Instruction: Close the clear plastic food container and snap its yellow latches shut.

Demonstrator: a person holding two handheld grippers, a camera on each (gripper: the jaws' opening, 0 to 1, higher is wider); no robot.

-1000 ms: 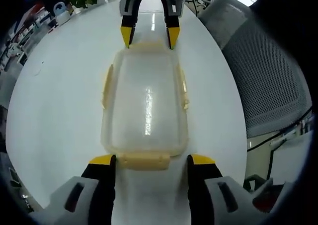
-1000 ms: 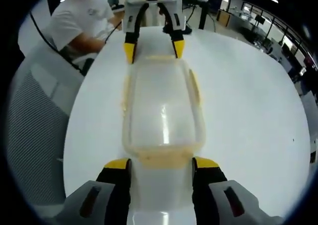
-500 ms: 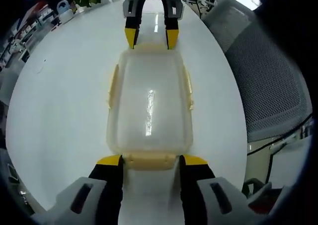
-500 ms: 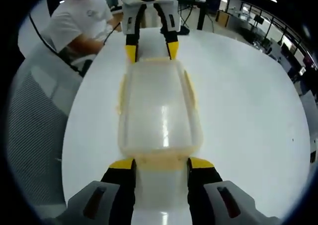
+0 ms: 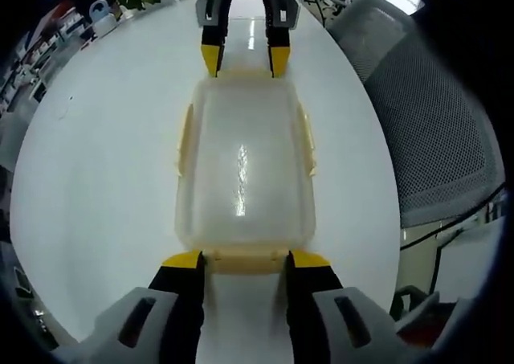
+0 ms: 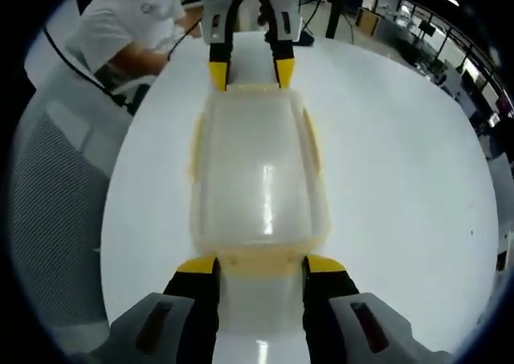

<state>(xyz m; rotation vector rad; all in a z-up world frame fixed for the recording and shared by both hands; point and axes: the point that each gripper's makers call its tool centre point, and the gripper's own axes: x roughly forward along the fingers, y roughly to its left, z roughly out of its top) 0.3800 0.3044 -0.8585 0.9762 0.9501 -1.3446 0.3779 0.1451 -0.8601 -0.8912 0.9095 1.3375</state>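
Clear plastic food container [image 5: 243,165] lying lengthwise on a white round tabletop [image 5: 96,163], lid in place on top, seen from both short ends. In the left gripper view, the left tool [image 5: 245,259] stands at the near short end with its yellow-tipped jaws parted, one at each end of the near yellow latch [image 5: 245,260] and just beside it; whether they press on it cannot be told. At the far short end the right tool [image 5: 244,59] faces it, jaws likewise parted and tips at the container's rim. Yellow side latches [image 5: 184,141] run along both long edges. A grey mesh chair [image 5: 434,131] stands beside the tabletop.

In the right gripper view, the container [image 6: 259,175] is seen from the opposite end: the right tool [image 6: 259,264] brackets its near latch [image 6: 259,261] with jaws apart, and the left tool [image 6: 251,71] sits at the far end. A seated person [image 6: 128,30] in a white shirt is beyond the tabletop [image 6: 401,179].
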